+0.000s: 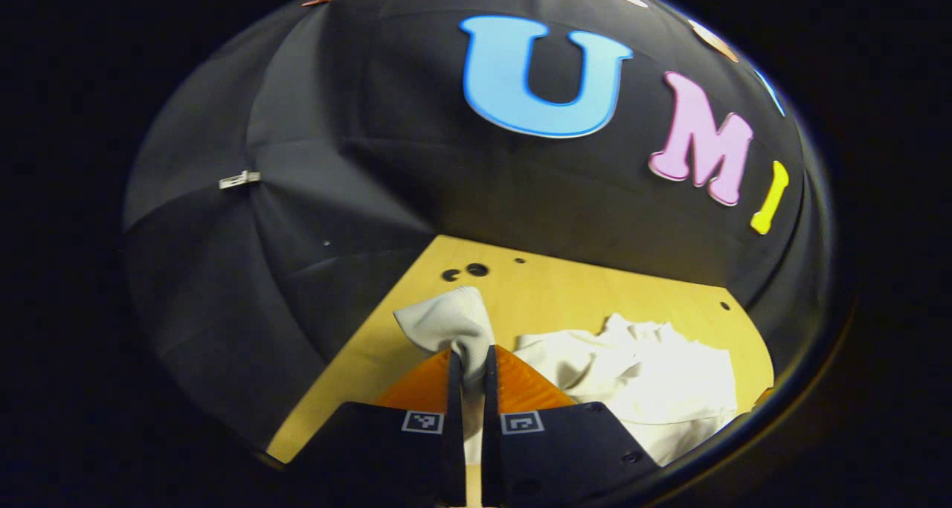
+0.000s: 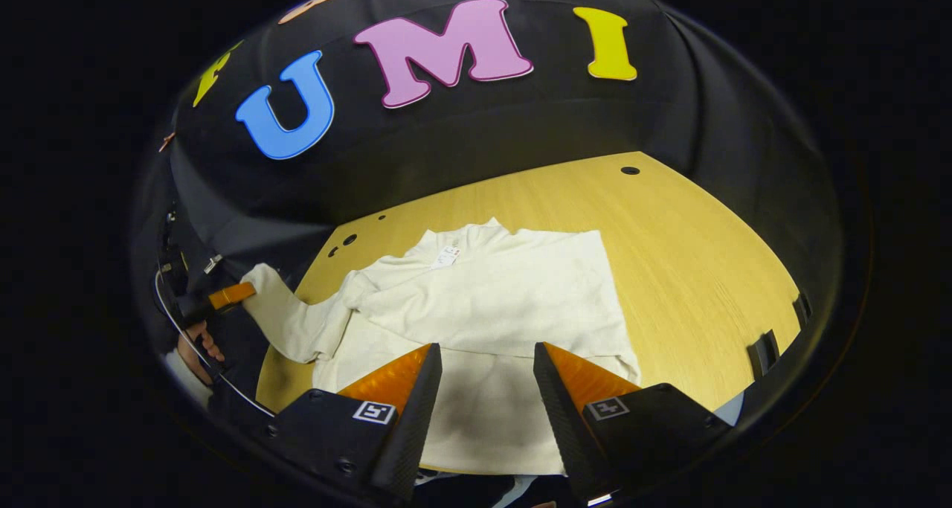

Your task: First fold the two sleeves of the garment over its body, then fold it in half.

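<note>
1 sleeve pinched, right tongs parted — garment below

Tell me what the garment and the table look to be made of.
Garment: soft, matte, cream knit fabric, probably cotton or fleece; it drapes and bunches where the left hand-held gripper pinches its sleeve. Table: light wood or wood-look board, smooth, with faint grain lines and drilled holes.
</note>
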`<state>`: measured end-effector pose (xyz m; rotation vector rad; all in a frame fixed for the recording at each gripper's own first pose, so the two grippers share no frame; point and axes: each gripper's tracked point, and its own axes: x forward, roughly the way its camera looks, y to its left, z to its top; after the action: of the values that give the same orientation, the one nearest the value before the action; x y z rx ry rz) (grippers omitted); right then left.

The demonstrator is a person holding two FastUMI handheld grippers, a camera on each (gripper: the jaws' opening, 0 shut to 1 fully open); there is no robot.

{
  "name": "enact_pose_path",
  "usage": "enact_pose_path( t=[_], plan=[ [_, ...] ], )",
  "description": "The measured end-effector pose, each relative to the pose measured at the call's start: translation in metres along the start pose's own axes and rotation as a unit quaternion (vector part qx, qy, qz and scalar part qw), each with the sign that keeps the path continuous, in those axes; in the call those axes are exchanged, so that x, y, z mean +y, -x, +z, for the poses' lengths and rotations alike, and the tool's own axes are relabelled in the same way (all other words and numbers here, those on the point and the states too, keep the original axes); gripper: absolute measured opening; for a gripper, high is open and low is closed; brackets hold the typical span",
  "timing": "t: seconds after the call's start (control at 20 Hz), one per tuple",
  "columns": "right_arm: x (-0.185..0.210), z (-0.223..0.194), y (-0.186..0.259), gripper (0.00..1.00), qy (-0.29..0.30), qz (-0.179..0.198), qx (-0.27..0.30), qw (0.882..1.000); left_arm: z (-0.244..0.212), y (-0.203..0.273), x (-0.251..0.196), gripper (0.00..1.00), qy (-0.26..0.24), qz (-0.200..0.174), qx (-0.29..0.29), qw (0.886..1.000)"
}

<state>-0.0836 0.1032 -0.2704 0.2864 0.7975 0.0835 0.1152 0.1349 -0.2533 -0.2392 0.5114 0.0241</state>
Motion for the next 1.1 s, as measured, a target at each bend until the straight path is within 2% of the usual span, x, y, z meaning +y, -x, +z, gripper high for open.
enact_pose_path(
  t=[0.25, 0.5, 0.8, 1.1],
  plan=[
    [-0.034, -0.001, 0.011, 0.77, -0.023, -0.015, -0.005, 1.0, -0.006, -0.001, -0.107, 0.13, -0.009, -0.069, 0.009, 0.998],
    [-0.06, -0.003, 0.018, 0.77, -0.037, -0.021, -0.002, 0.999, -0.028, -0.006, -0.188, 0.13, -0.042, -0.106, 0.017, 0.993],
    [-0.091, -0.007, 0.022, 0.77, -0.044, -0.021, 0.007, 0.999, -0.072, -0.032, -0.245, 0.13, -0.079, -0.106, 0.042, 0.99],
    [-0.117, -0.006, 0.018, 0.78, -0.04, -0.014, 0.02, 0.999, -0.109, -0.046, -0.269, 0.13, -0.106, -0.084, 0.053, 0.989]
  ],
)
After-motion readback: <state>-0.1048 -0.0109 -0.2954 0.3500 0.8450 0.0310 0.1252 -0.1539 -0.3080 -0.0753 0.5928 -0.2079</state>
